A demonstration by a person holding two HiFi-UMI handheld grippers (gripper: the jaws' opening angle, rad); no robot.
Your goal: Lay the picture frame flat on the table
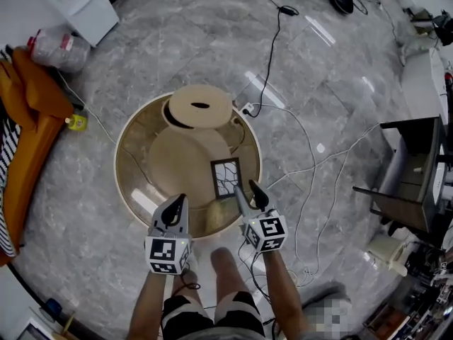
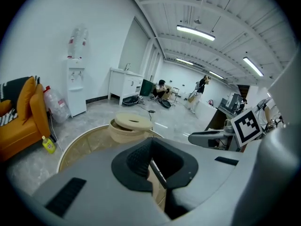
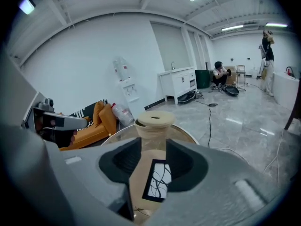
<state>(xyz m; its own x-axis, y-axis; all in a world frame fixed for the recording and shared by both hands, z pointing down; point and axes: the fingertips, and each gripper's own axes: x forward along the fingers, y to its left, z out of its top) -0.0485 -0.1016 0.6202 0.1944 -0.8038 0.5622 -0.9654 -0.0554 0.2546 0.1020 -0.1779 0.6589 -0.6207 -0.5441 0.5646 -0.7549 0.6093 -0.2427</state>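
A black picture frame with a white branch print rests on the round glass table, right of its middle. It looks flat or nearly flat on the glass. My right gripper hangs just short of the frame's near edge. Its jaws stand apart with nothing between them, and the frame shows through the gap of the right gripper. My left gripper is over the table's near edge, left of the frame, with its fingertips together. From the left gripper the frame shows edge-on.
A tan drum-shaped base with a round slotted lid sits under the glass at the back. An orange sofa, a water jug and a yellow bottle stand left. Cables cross the floor right, near a dark desk.
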